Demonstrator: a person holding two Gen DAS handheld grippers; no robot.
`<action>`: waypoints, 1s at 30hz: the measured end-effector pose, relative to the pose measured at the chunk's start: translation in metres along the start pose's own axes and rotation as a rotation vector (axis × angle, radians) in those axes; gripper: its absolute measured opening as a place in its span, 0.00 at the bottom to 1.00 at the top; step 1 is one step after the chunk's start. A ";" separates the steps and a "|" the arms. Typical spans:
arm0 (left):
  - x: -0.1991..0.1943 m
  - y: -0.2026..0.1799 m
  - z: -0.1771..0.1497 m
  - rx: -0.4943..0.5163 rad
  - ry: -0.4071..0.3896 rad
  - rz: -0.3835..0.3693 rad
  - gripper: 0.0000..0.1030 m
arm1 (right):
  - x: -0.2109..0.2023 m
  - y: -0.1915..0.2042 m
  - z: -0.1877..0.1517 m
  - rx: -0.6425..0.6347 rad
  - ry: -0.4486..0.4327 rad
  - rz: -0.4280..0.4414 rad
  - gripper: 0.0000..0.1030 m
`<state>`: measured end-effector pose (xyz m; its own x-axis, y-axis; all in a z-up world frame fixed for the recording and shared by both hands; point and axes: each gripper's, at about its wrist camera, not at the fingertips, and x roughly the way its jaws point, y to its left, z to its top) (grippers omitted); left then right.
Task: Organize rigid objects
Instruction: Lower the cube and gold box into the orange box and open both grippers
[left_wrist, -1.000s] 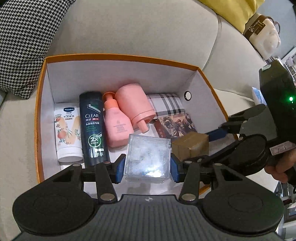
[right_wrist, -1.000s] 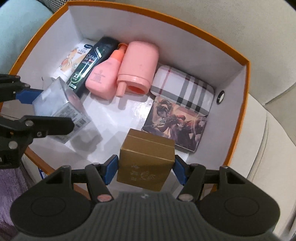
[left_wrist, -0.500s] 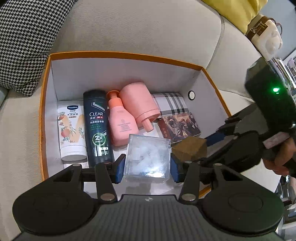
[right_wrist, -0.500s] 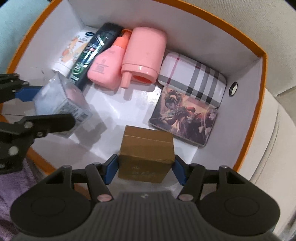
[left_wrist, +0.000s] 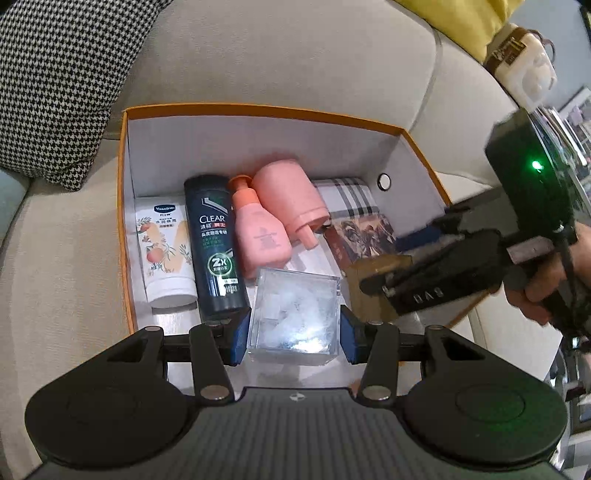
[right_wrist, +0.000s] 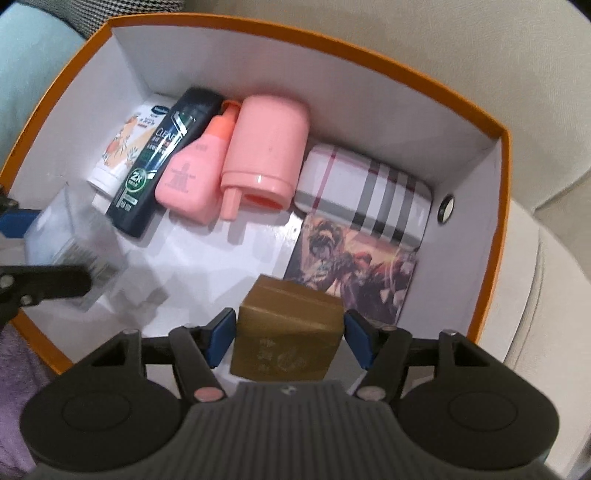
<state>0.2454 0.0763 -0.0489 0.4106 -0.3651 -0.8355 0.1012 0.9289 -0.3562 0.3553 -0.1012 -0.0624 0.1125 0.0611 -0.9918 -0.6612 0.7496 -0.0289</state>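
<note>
An orange-rimmed white box (left_wrist: 122, 206) (right_wrist: 491, 236) sits on a beige sofa. My left gripper (left_wrist: 293, 332) is shut on a clear plastic cube (left_wrist: 295, 314), which also shows in the right wrist view (right_wrist: 70, 243), at the box's near left. My right gripper (right_wrist: 290, 332) is shut on a gold cardboard box (right_wrist: 288, 328) above the box floor, partly hidden in the left wrist view (left_wrist: 373, 291). Lying inside are a white Vaseline tube (left_wrist: 162, 247), a dark Clear bottle (left_wrist: 216, 247), a pink pump bottle (left_wrist: 258, 236), a pink container (left_wrist: 288, 195), a plaid case (right_wrist: 365, 192) and a picture box (right_wrist: 354, 266).
A houndstooth cushion (left_wrist: 55, 81) lies at the far left. A yellow cushion (left_wrist: 472, 22) and a white-and-brown bag (left_wrist: 524, 62) are at the far right. A purple cloth (right_wrist: 14, 373) lies by the box's near left corner.
Both grippers have pulled back a little and risen with their loads still held. The right gripper has tilted and moved closer to the left one.
</note>
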 end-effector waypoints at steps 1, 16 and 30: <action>0.000 -0.001 0.000 0.005 0.001 0.004 0.53 | 0.000 0.001 0.003 -0.011 -0.010 -0.012 0.67; 0.010 -0.002 -0.002 0.003 0.033 -0.018 0.53 | -0.012 -0.001 -0.003 -0.080 0.046 0.007 0.26; 0.074 -0.039 0.011 -0.149 0.151 -0.084 0.53 | -0.053 -0.017 -0.009 -0.051 -0.164 -0.100 0.30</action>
<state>0.2820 0.0143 -0.0920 0.2654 -0.4566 -0.8492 -0.0101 0.8794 -0.4760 0.3537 -0.1229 -0.0109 0.2963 0.0971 -0.9502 -0.6767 0.7234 -0.1371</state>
